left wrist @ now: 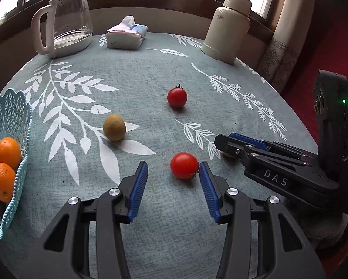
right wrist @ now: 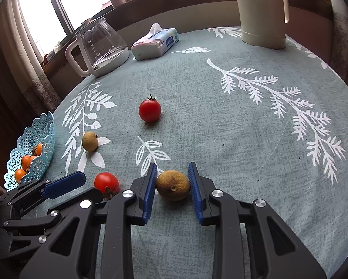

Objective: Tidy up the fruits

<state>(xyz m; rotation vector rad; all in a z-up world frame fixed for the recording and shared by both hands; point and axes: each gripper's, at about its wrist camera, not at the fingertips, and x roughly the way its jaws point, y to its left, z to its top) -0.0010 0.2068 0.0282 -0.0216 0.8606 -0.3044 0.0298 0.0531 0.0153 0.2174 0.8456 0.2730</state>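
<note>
Left gripper, jaws open: near tomato touches the right jaw. Right gripper, jaws open, brackets a brownish fruit on the desk.

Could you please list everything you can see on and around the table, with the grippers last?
tomatoes: 2, red, near at left gripper, far mid-table
brown fruits: 2, one between right fingers, one mid-left
basket: 1, light blue, left edge, holding orange fruits
kettle: 1, clear glass, back left
tissue pack: 1, back centre
thermos: 1, cream, back right
left gripper: open
right gripper: open
</note>
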